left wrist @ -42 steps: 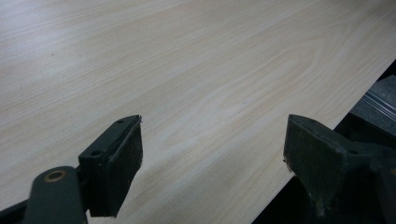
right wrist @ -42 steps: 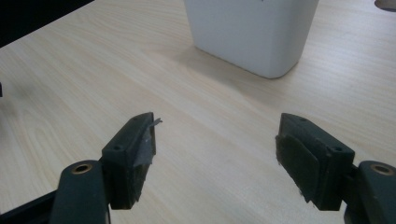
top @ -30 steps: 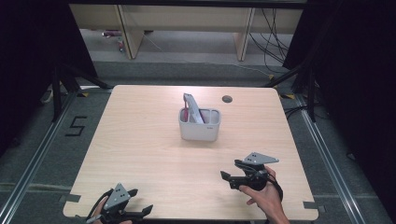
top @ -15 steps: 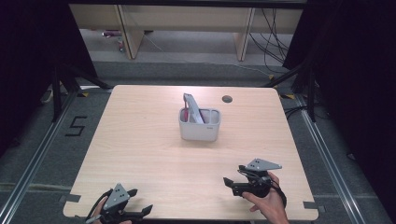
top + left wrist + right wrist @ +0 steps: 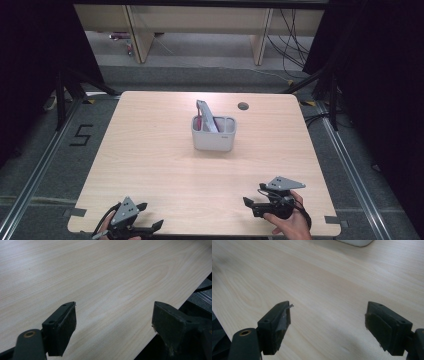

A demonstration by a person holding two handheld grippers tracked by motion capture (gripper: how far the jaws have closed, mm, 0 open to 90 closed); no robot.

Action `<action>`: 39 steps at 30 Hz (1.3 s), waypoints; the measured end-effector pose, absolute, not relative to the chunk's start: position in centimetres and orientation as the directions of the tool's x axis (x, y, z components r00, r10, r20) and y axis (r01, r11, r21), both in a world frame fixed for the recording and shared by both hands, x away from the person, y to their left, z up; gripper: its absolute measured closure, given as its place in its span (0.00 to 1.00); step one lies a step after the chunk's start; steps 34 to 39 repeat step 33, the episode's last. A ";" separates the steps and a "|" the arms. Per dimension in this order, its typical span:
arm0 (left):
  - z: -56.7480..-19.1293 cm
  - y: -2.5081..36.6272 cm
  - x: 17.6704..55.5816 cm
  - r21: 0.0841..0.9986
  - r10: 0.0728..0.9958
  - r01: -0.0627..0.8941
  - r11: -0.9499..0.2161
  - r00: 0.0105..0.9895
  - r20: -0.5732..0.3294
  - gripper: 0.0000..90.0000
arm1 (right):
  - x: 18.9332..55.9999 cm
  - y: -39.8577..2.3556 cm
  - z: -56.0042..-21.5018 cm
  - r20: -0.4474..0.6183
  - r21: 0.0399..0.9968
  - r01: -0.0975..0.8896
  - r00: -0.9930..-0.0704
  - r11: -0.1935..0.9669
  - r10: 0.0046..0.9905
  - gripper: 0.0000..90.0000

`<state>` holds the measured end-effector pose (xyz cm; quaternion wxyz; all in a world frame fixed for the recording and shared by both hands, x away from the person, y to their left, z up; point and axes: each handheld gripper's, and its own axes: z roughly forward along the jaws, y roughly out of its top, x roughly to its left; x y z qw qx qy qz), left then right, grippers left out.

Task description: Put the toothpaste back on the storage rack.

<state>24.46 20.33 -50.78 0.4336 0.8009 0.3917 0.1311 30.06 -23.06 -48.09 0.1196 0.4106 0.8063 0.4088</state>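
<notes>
Tongs (image 5: 251, 205) near table (image 5: 150, 165) edge, apart from bin (image 5: 213, 141)

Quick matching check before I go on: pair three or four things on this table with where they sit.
1. white plastic container
2. small dark round hole
3. left gripper
4. right gripper

a. near edge, right side
b. far edge of the light wooden table
c. table's middle, holding a grey and a red item
d. near edge, left corner

Pairs: 1-c, 2-b, 3-d, 4-a
</notes>
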 end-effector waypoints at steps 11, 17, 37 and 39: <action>-50.8 20.4 24.4 0.794 0.742 0.517 -0.322 0.658 -0.128 0.21 | 28.5 -23.6 -48.9 0.161 0.709 0.618 -0.612 0.340 0.774 0.22; -50.8 20.4 24.5 0.786 0.732 0.514 -0.345 0.671 -0.117 0.21 | 27.8 -24.0 -48.9 0.147 0.703 0.618 -0.611 0.352 0.778 0.20; -50.9 20.4 24.5 0.789 0.740 0.518 -0.331 0.662 -0.124 0.21 | 26.9 -24.5 -49.1 0.129 0.709 0.606 -0.614 0.361 0.778 0.19; -50.9 20.4 24.5 0.789 0.740 0.518 -0.331 0.662 -0.124 0.21 | 26.9 -24.5 -49.1 0.129 0.709 0.606 -0.614 0.361 0.778 0.19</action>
